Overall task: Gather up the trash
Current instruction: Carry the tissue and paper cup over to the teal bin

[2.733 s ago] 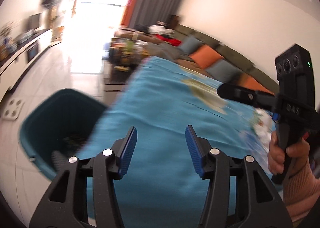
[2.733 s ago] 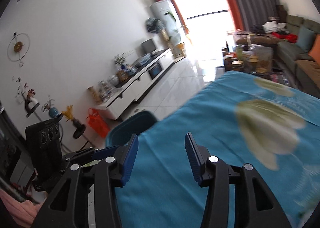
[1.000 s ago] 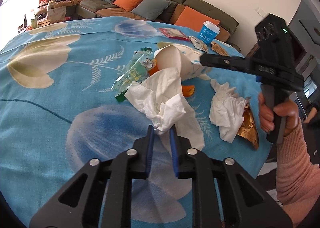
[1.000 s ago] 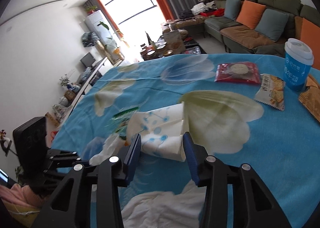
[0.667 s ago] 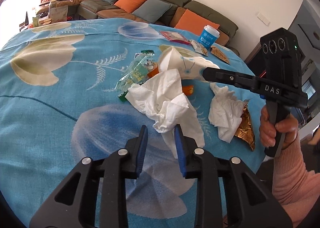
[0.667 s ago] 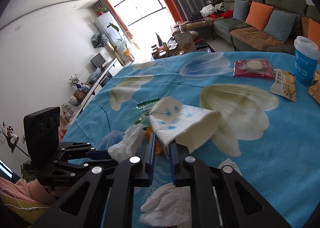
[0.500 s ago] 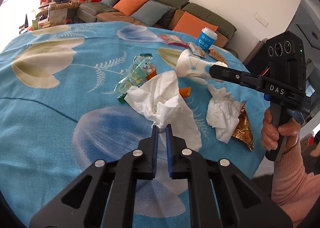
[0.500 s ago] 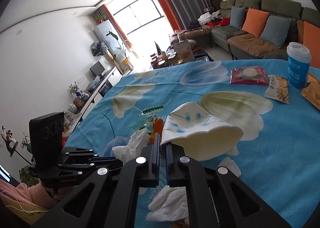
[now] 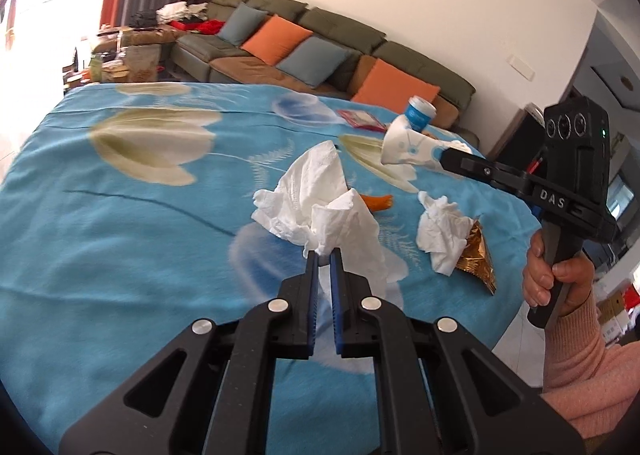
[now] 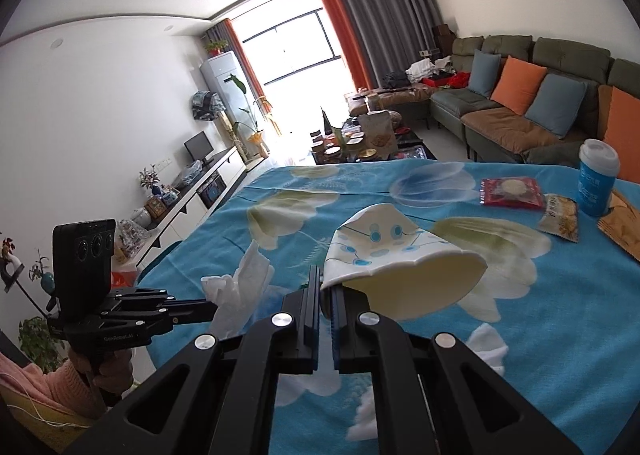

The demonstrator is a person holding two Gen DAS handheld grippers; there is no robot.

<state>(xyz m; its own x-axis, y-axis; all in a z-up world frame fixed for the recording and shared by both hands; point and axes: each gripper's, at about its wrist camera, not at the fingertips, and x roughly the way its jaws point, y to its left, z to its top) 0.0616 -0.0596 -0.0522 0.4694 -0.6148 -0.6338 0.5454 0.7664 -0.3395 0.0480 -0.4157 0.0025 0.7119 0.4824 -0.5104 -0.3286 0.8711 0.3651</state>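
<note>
Both lifted vs 1 s ago: left gripper point(image 9: 324, 255) pinches tissue point(image 9: 320, 207), right gripper point(image 10: 326, 287) pinches paper cup point(image 10: 400, 267). 1 tissue wad point(image 9: 440, 235), 1 gold wrapper point(image 9: 478, 255) lower right.

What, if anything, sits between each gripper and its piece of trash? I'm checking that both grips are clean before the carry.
Nothing visible does. The left gripper is shut directly on the white tissue, and the right gripper is shut on the rim of the crushed paper cup, with no other litter caught in either.
</note>
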